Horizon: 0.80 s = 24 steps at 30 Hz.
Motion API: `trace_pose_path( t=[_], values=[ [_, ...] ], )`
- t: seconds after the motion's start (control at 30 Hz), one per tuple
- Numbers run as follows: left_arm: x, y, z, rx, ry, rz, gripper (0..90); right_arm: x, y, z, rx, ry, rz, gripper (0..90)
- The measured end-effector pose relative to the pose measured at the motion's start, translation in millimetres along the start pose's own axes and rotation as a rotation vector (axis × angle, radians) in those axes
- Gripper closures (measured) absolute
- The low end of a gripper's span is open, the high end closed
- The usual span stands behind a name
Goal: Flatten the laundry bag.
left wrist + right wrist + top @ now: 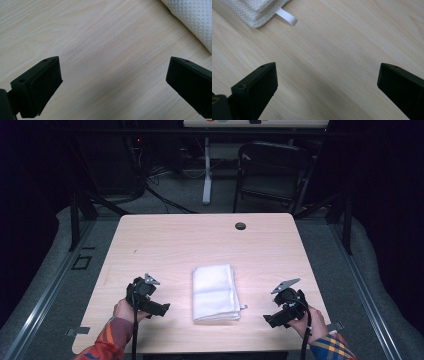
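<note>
From above, the left claw and right claw flank the folded white waffle-weave cloth lying mid-front on the pale wooden table. Both stand wide, empty. The right gripper view adds the cloth's small white tag.

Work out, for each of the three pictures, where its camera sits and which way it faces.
High view: above the person's side, facing forward and down on the table; forearms, left claw, right claw.
Left gripper view: on that claw, facing tabletop; two black jaws.
Right gripper view: likewise.
Shared: the folded white towel.
</note>
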<state>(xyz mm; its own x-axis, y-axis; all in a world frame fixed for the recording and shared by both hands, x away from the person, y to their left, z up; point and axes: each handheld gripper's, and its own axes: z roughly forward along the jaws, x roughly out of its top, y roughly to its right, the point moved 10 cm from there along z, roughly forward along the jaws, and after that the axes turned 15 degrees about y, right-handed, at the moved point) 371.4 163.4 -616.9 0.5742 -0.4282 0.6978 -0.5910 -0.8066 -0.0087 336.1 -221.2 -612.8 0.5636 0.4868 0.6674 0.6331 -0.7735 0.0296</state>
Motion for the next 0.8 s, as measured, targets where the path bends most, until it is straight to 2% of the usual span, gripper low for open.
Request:
trace_pose_path(
  t=[0.07,0.17,0.27,0.43,0.5,0.7,0.8],
  values=[
    [0.0,0.4,-0.3,0.001,-0.002,0.002,0.0,-0.5,-0.2,0.9,0.002,0.001,0.003,2.8],
    [1.4,3.5,-0.8,-0.011,0.003,0.0,0.0,-0.3,0.8,0.3,0.001,-0.007,-0.016,2.8],
    [2.8,8.1,-2.7,-0.014,0.002,0.013,0.0,-0.9,2.3,1.1,0.003,-0.022,-0.02,2.8],
    [11.5,11.4,-6.8,-0.009,0.039,0.014,0.0,-1.2,-1.1,2.7,0.028,-0.013,0.024,2.7],
    [13.1,17.7,-5.4,-0.027,0.038,0.025,0.0,-0.9,-1.9,3.0,0.035,-0.007,0.035,2.6],
    [19.9,34.3,-1.2,-0.061,0.041,0.046,0.0,-0.4,-1.9,2.8,0.031,-0.023,0.01,2.6],
    [21.3,39.7,0.5,-0.084,0.038,0.049,0.0,-0.9,-1.9,3.3,0.037,-0.025,0.013,2.6]
  ],
)
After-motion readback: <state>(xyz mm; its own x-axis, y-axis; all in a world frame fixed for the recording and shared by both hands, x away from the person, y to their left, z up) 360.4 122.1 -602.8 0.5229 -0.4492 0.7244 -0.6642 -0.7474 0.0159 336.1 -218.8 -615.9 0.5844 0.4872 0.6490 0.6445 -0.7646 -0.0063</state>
